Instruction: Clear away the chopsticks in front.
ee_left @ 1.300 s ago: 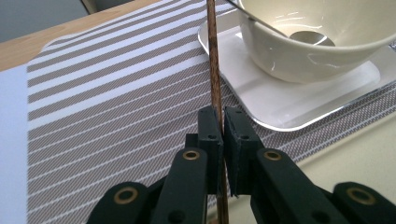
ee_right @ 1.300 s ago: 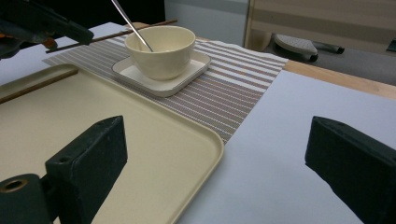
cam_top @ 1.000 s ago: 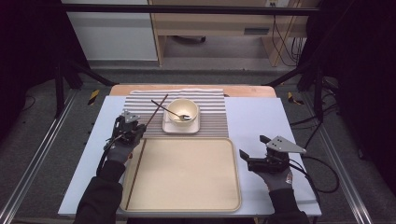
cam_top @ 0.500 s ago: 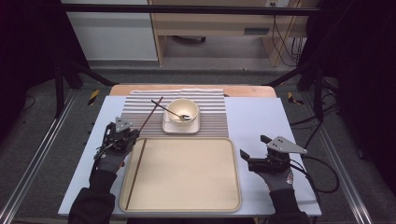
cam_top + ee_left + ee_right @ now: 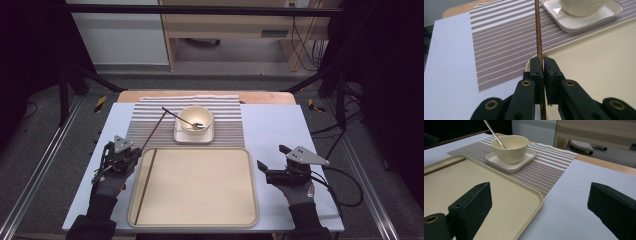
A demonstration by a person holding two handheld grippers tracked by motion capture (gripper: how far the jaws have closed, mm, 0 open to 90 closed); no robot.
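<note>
Nearest to us in the high view, at the lower left of the frame, our left gripper [image 5: 120, 159] sat just off the left edge of the tray [image 5: 200, 220], its jaws pinched narrow on a brown chopstick [image 5: 153, 131]. In the left gripper view the two black pads clamped that chopstick [image 5: 538, 37] between them, and the stick ran straight up the middle of the frame over the striped placemat [image 5: 504, 45] toward the upper edge. At the lower right of the high view our right gripper [image 5: 274, 167] rested on the pale tabletop [image 5: 280, 125] just beside the tray's right rim, jaws spread wide with nothing between them. Inside the tray, along its left side, lay a second chopstick [image 5: 145, 186]. Farther up the frame, the held chopstick slanted over the placemat [image 5: 225, 127], its far tip near the spoon's handle. Beyond the tray's upper rim stood a cream bowl [image 5: 195, 119] on a square saucer [image 5: 194, 135], with a metal spoon [image 5: 183, 119] leaning in the bowl
</note>
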